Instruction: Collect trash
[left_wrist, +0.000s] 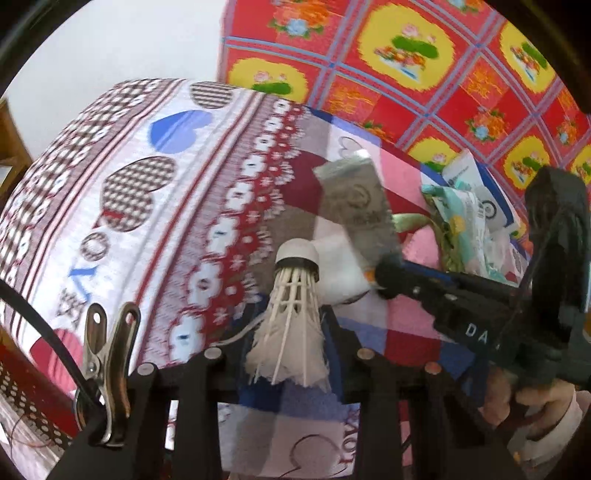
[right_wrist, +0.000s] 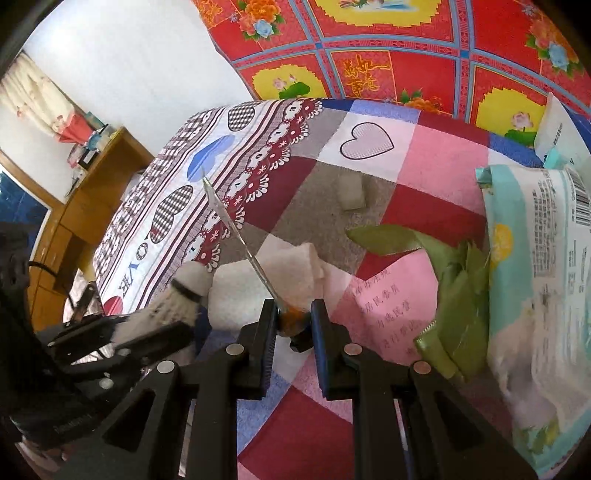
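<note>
Two hand-held grippers work over a bed covered with a patchwork sheet (right_wrist: 369, 192) of hearts, flowers and pink, red and grey squares. The left gripper (left_wrist: 291, 325) is clamped on a worn white shuttlecock (left_wrist: 293, 295), which stands between its fingers with the rounded cork end pointing away and the frayed feathers toward the camera. The right gripper (right_wrist: 293, 325) is closed on the orange end of a thin silver wrapper (right_wrist: 236, 236); seen edge-on from the right wrist, the wrapper rises up and to the left, lifted above the sheet. From the left wrist the same wrapper shows as a flat grey foil rectangle (left_wrist: 356, 201).

Beneath the right gripper lie white folded tissues (right_wrist: 258, 280), and a smaller white wad (right_wrist: 351, 194) sits farther back on a grey square. To the right are a pink printed paper (right_wrist: 388, 306), a crumpled green ribbon (right_wrist: 454, 273) and a large pale blue and white plastic bag (right_wrist: 543, 288), all resting on the bed. A red and yellow flowered blanket (right_wrist: 406, 55) is heaped behind. At far left stands a wooden desk (right_wrist: 92, 192).
</note>
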